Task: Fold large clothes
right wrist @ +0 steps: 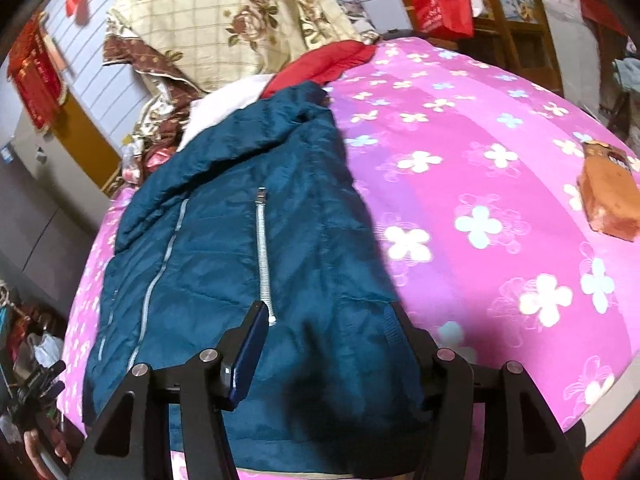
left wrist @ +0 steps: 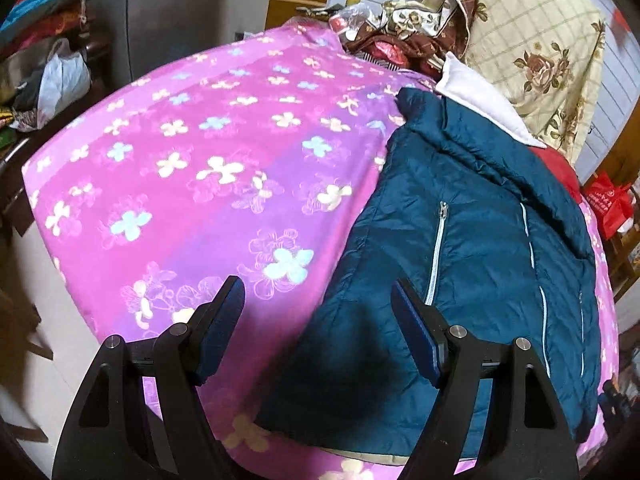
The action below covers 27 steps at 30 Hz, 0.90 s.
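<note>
A dark teal padded jacket (left wrist: 472, 248) with pale zippers lies flat on a pink flowered bedspread (left wrist: 192, 152), with its collar at the far end. It also shows in the right wrist view (right wrist: 240, 232). My left gripper (left wrist: 318, 296) is open and empty, hovering over the jacket's near left hem and the bedspread. My right gripper (right wrist: 326, 320) is open and empty, just above the jacket's near right hem, beside a pocket zipper (right wrist: 263, 256).
A cream rose-print quilt (right wrist: 224, 20) is heaped at the head of the bed, with white (left wrist: 480, 96) and red cloth (right wrist: 332, 62) under the jacket collar. An orange packet (right wrist: 610, 196) lies on the bedspread (right wrist: 480, 184) at the right. Cluttered furniture flanks the bed.
</note>
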Each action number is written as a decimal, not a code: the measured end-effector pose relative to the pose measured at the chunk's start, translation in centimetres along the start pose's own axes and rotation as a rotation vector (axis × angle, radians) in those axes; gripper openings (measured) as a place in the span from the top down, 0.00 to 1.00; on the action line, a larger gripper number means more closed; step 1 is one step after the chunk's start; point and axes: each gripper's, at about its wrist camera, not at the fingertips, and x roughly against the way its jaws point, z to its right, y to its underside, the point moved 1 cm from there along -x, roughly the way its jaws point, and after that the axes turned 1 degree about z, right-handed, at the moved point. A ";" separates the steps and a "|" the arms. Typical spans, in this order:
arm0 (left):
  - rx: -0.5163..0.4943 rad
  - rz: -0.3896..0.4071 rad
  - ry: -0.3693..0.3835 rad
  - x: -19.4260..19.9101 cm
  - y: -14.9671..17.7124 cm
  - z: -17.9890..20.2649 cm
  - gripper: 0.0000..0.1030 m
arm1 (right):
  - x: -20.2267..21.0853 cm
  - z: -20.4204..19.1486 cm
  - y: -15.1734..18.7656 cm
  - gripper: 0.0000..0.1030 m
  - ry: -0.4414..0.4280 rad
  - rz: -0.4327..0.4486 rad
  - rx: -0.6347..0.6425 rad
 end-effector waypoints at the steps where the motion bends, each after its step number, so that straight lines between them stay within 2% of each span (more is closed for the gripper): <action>1: -0.003 -0.006 0.003 -0.3 0.1 0.0 0.26 | -0.1 0.2 -0.1 0.44 0.010 -0.002 -0.002; 8: -0.015 -0.059 0.046 -2.2 0.6 0.0 0.26 | -0.9 1.6 -0.5 0.44 0.039 -0.037 -0.030; 16: 0.015 -0.103 0.151 -3.1 0.1 -0.9 0.26 | -1.9 2.7 -0.9 0.43 -0.011 -0.075 -0.075; 21: 0.029 -0.175 0.261 -4.4 -0.1 -1.0 0.26 | -2.6 3.0 -1.3 0.39 -0.046 -0.091 -0.087; 27: 0.081 -0.227 0.360 -5.9 -1.5 -1.6 0.26 | -3.6 3.8 -2.1 0.36 -0.108 -0.121 -0.131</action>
